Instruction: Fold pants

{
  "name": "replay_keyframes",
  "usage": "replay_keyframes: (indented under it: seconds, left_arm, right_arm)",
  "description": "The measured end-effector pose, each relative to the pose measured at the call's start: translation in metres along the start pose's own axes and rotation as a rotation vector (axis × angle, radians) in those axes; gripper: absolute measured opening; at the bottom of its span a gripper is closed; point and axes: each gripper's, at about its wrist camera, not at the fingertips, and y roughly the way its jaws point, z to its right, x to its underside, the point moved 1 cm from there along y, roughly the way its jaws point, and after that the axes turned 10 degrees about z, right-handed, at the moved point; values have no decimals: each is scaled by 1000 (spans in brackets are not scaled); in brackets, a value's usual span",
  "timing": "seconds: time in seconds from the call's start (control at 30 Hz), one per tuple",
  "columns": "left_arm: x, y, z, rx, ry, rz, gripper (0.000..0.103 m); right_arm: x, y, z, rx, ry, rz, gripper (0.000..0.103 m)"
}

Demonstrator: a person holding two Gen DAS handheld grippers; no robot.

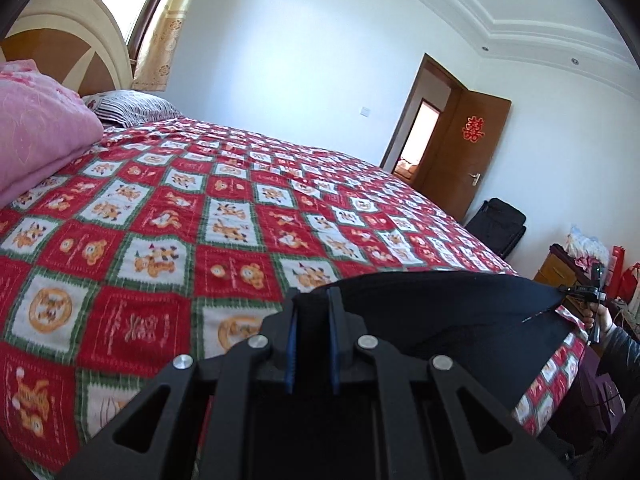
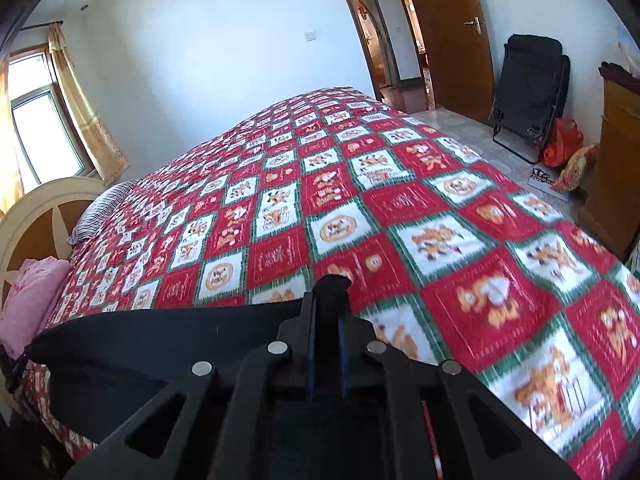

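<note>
Black pants [image 1: 448, 312] hang stretched between my two grippers at the near edge of the bed. My left gripper [image 1: 313, 300] is shut on one end of the pants' top edge, with black cloth filling the gap between its fingers. My right gripper [image 2: 328, 300] is shut on the other end of the pants [image 2: 168, 336], and a tuft of cloth sticks out past its fingertips. The right gripper also shows small at the far right of the left wrist view [image 1: 588, 292]. The lower part of the pants is hidden behind the grippers.
The bed is covered by a red, white and green patchwork quilt [image 1: 224, 216] [image 2: 400, 208]. A folded pink blanket [image 1: 40, 136] and a striped pillow [image 1: 132, 108] lie by the headboard. A folded black chair [image 2: 528, 92], bags and a wooden cabinet [image 2: 616, 152] stand near the open door.
</note>
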Motion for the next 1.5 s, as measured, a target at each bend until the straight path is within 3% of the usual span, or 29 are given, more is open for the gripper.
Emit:
replay_keyframes:
  seconds: [0.17, 0.5, 0.67, 0.8, 0.9, 0.97, 1.13, 1.23, 1.3, 1.5]
  left_arm:
    - [23, -25, -10, 14, -26, 6, 13]
    - [70, -45, -20, -6, -20, -55, 15]
    - [81, -51, -26, -40, 9, -76, 29]
    - [83, -62, -37, -54, -4, -77, 32]
    - [85, -72, -45, -79, -15, -78, 40]
    - [87, -79, -52, -106, -23, -77, 41]
    - [89, -95, -68, -163, -49, -71, 41]
    - [86, -107, -71, -185, -74, -41, 42]
    - [84, -110, -67, -188, -66, -32, 45]
    - [72, -92, -41, -164, -17, -55, 46]
  right_arm:
    - [19, -19, 16, 8, 31, -5, 9]
    - [49, -23, 30, 53, 20, -89, 9]
    - [55, -31, 29, 61, -7, -102, 9]
    - [58, -36, 27, 68, -37, -112, 9]
    - [62, -41, 31, 69, -27, -116, 17]
    - [64, -44, 34, 75, -18, -113, 30]
    - [68, -56, 35, 75, -7, -100, 31]
    - [69, -63, 30, 99, -25, -93, 38]
    - [69, -70, 27, 135, -26, -75, 45]
    - [60, -88, 1, 222, -10, -15, 46]
